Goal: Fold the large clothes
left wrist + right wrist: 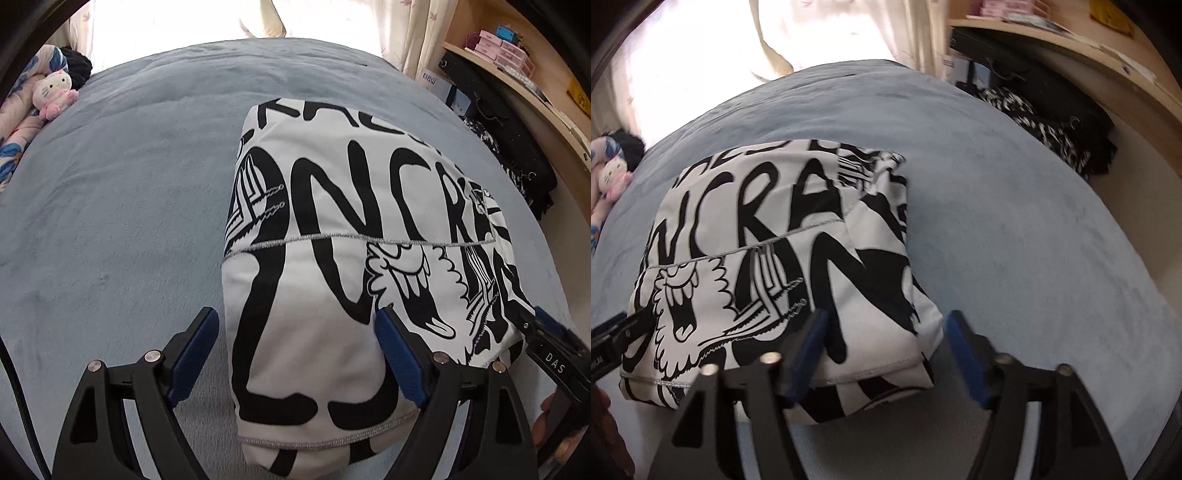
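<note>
One folded white garment (332, 236) printed with heavy black lettering and cartoon figures lies on the blue-grey bedspread (110, 206), a grey-stitched hem running across its top layer. The print reads in fragments only: "NCR" in the left wrist view, "CRA" in the right wrist view, with a further line of letters along the far edge too cut off to read. The left gripper (295, 354) stands with its jaws wide apart, straddling the near left corner of the garment; one blue pad sits over bare bedspread and the other over the cloth, and neither pinches it. The right gripper (886, 354) is likewise spread wide at the garment's near right corner, its left pad over the cloth and its right pad clear over the bedspread, with nothing gripped. In the left wrist view, the right tool's body carries a small label reading "DAS". One Hello Kitty plush (53, 94) lies at the far left of the bed beside a floral quilt (18, 122). On the wooden shelf (524, 88) at right sit several pink boxes (506, 51), too small to count or read.
</note>
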`<state>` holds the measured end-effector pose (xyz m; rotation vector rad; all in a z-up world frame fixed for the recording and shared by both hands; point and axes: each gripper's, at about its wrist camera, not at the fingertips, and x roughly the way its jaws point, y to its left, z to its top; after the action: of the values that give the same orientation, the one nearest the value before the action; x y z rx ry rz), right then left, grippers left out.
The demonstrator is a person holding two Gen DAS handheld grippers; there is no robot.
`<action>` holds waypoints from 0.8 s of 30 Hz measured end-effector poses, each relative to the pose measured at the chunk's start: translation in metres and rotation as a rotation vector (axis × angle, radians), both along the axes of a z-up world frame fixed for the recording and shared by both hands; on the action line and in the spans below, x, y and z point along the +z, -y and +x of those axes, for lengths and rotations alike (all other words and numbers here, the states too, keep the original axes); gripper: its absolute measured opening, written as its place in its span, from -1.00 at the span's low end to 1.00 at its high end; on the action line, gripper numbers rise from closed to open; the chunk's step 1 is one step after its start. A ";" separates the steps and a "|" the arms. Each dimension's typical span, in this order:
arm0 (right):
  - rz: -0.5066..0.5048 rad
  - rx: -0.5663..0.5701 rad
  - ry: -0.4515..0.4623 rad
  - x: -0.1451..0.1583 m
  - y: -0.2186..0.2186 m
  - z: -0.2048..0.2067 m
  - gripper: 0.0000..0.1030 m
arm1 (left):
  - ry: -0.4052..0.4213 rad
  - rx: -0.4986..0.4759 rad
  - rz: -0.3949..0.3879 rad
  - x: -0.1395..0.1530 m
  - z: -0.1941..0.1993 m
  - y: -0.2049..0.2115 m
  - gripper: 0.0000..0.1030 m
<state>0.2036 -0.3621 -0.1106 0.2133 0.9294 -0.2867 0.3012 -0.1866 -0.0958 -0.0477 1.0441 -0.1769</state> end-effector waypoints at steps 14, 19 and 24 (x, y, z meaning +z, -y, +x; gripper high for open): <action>-0.090 -0.034 -0.023 0.037 -0.017 -0.017 0.55 | 0.042 -0.010 0.097 0.027 -0.030 0.006 0.66; -0.180 0.027 0.120 0.084 -0.034 -0.036 0.55 | 0.031 -0.048 0.100 0.048 -0.039 0.001 0.66; -0.194 0.094 0.314 0.136 -0.041 -0.043 0.55 | 0.033 -0.061 0.083 0.077 -0.037 -0.005 0.66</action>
<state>0.1604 -0.3213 0.0255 0.0331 0.5942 -0.2466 0.2640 -0.1819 -0.0192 0.0624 1.0193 -0.1888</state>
